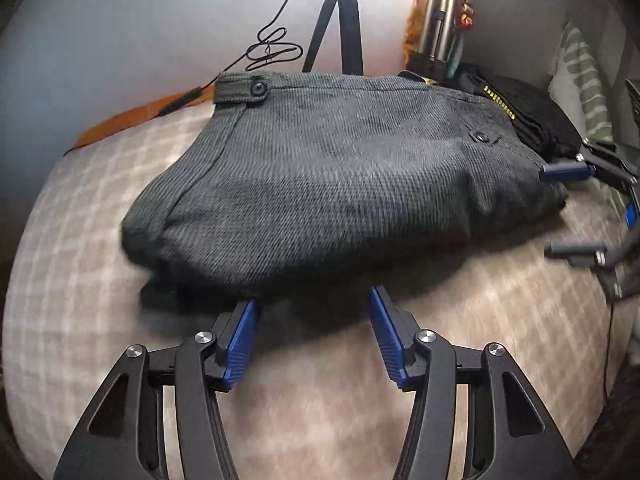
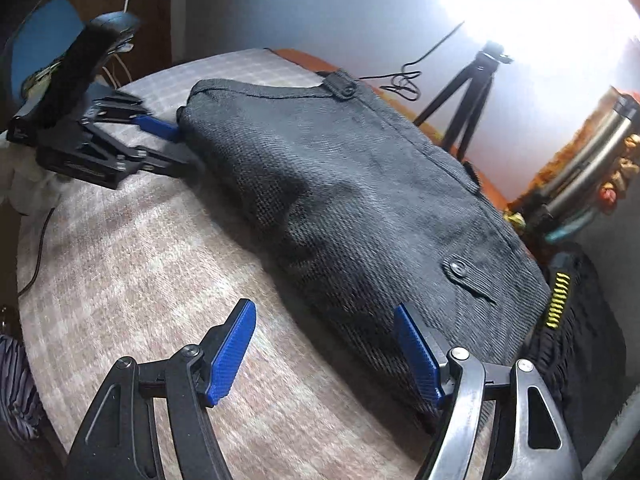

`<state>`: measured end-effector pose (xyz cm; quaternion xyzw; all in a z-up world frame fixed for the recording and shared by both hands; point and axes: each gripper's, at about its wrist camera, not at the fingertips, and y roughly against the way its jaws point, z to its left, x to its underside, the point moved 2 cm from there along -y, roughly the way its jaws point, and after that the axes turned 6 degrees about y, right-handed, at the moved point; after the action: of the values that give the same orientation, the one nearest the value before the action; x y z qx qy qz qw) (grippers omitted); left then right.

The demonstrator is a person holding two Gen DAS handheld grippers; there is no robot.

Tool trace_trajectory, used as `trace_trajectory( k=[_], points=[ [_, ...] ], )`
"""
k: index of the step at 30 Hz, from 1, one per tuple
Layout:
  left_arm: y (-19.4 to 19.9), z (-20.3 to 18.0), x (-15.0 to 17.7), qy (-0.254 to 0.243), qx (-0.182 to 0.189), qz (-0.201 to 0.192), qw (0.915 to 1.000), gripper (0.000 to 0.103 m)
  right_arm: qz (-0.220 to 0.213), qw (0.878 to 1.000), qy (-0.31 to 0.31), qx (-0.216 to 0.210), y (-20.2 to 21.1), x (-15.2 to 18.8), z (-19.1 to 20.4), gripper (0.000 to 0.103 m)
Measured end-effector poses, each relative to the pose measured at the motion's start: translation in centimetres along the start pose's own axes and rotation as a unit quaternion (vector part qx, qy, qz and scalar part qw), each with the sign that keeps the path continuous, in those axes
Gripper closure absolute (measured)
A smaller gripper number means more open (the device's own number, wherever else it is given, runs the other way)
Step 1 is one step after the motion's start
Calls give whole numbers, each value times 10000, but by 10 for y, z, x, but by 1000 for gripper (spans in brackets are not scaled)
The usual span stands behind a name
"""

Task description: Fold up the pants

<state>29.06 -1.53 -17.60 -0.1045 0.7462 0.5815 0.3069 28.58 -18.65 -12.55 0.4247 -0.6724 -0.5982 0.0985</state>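
Dark grey woven pants [image 1: 328,176] lie folded in a compact bundle on a checked beige cloth [image 1: 320,400], waistband with buttons at the far side. My left gripper [image 1: 314,308] is open, its blue pads just at the bundle's near edge, holding nothing. In the right wrist view the pants [image 2: 360,208] run diagonally; my right gripper [image 2: 324,320] is open beside the bundle's near end, its right pad [image 2: 416,352] touching the cloth edge. The right gripper also shows in the left wrist view [image 1: 568,208], the left one in the right wrist view [image 2: 160,140].
A black folded garment with a yellow tag [image 2: 572,320] lies next to the pants. A black tripod [image 1: 340,28], a looped cable [image 1: 272,48] and metal tubes [image 1: 440,12] stand behind. A striped cloth [image 1: 584,80] is at the right.
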Motion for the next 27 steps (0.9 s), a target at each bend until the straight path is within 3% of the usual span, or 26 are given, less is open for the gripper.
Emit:
trace_trajectory(
  k=[5,8,9,14,16,17,20,24,25,27],
  points=[
    [-16,0,-10,307,153,-106,9994,52,5,9999,138,-91,-15,-8,14,29],
    [-19,0,-16,427,400,-33,9983,89,63,9995,306,52,-29,-11,20,29],
    [-17,0,-18,436,445,-12,9981,95,80,9992,373,143,-32,-12,22,29],
    [3,4,-34,486,724,26,9962,99,197,9874,1186,1024,-50,-19,29,30],
    [14,5,-41,466,751,-27,9961,99,287,9809,1324,1399,-49,-24,24,59],
    [21,6,-44,453,749,-56,9961,99,315,9817,1256,1399,-45,-28,19,79],
    [39,10,-49,411,662,-164,9968,99,66,9892,891,1161,-21,-37,3,85],
    [62,16,-39,197,474,-215,9985,99,-344,9966,343,666,20,-38,-19,84],
    [64,16,-36,164,476,-184,9986,99,-388,9975,256,540,25,-38,-20,80],
    [70,19,-29,90,298,-150,9994,98,-493,9976,34,483,36,-31,-25,63]
  ],
)
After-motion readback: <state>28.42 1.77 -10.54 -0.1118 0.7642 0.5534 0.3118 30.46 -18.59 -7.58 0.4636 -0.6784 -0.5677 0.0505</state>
